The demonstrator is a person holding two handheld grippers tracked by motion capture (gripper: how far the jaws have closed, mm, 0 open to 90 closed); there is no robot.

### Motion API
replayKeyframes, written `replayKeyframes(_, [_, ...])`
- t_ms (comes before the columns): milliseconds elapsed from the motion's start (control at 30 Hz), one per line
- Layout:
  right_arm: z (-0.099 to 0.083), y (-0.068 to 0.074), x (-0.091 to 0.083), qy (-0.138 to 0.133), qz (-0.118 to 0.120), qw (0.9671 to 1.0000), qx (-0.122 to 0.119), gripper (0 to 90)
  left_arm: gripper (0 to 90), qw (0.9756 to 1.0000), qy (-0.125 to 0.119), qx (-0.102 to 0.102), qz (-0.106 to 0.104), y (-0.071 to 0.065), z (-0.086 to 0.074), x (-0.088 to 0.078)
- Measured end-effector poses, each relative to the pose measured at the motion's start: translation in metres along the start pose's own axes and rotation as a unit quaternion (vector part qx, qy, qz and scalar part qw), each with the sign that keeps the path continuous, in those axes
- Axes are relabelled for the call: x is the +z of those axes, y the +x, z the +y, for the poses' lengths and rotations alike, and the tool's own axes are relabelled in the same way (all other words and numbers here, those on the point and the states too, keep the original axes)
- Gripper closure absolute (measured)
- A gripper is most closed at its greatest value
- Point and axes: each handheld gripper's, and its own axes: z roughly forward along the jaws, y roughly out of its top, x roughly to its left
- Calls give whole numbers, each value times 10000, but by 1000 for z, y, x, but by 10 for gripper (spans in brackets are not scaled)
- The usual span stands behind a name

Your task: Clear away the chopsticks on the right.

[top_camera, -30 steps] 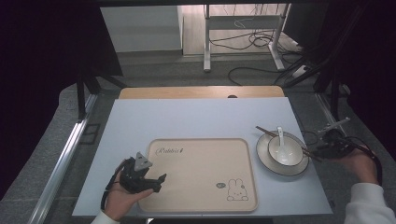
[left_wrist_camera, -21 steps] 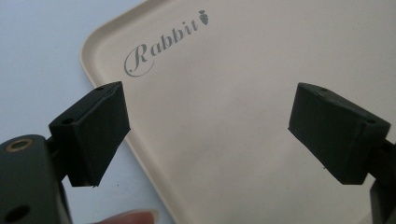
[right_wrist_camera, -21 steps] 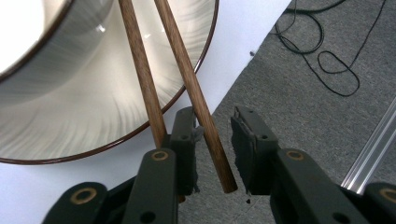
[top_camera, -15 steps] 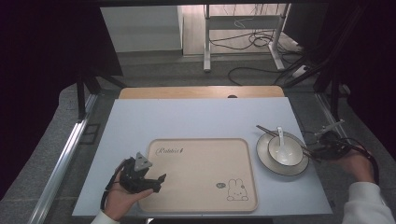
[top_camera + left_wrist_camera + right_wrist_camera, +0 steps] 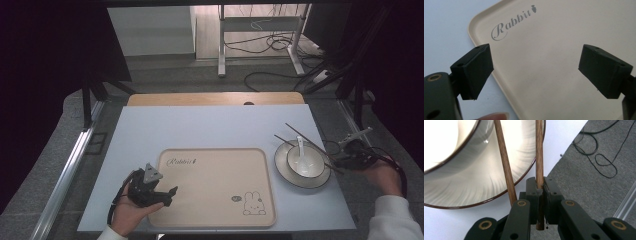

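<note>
Left claw [image 5: 167,192] released, jaws wide over near-left corner of beige tray [image 5: 215,220] printed with "Rabbit" and a bunny. Right claw [image 5: 539,195], jaws just been closing, clenched on one brown wooden chopstick [image 5: 539,155]; second chopstick [image 5: 503,162] loose beside it. Both slant across rim of brown-edged white plate [image 5: 285,172] holding bowl [image 5: 315,167], right side of tabletop [image 5: 200,125].

I am seeing a beige tray [image 5: 215,187] lying on the pale blue bench [image 5: 200,130], its near edge close to the bench's front edge. It is carrying a grey "Rabbit" script [image 5: 511,22] at its far left corner and a small rabbit drawing [image 5: 252,204] at its near right corner. Beyond the bench, black cables [image 5: 272,47] are trailing over the grey carpet floor [image 5: 165,75], around a white metal stand [image 5: 221,45].
</note>
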Motion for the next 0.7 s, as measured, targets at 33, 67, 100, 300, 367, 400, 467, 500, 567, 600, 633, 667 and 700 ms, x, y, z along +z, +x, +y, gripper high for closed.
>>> replayKeyframes(33, [0,-1,-3,-92,-25,9999,64,829,124,10000,-2,-4,2,0,0,0])
replayKeyframes(67, [0,-1,-5,-133,-23,9999,93,829,124,10000,-2,-4,2,0,0,0])
replayKeyframes(100, [-1,-2,-7,-186,-35,9998,115,830,124,10000,1,0,4,0,0,0])
replayKeyframes(300, [0,-2,-19,-482,-30,9984,307,831,124,10000,1,-4,8,0,0,0])
replayKeyframes(367, [5,3,-29,-638,2,9975,312,831,124,10000,-8,-26,12,1,0,0])
replayKeyframes(400, [5,3,-29,-638,2,9975,312,831,124,10000,-8,-26,12,1,0,0])
replayKeyframes(467, [9,8,-35,-722,11,9968,336,830,125,10000,-8,-22,17,1,0,0])
replayKeyframes(500, [12,10,-39,-789,19,9964,322,830,124,10000,-14,-19,20,1,0,0])
replayKeyframes(567, [21,21,-50,-982,88,9946,316,828,125,10000,-32,-23,32,2,0,-1])
replayKeyframes(600, [21,21,-50,-982,88,9946,316,828,125,10000,-35,-26,37,2,0,-1])
replayKeyframes(633, [24,25,-54,-1046,111,9940,295,828,125,10000,-41,-31,40,2,0,-1])
replayKeyframes(667, [27,31,-58,-1124,169,9931,293,828,125,10000,-40,-34,39,2,0,-1])
replayKeyframes(700, [30,35,-61,-1171,201,9925,286,827,125,10000,-41,-33,37,2,0,-1])
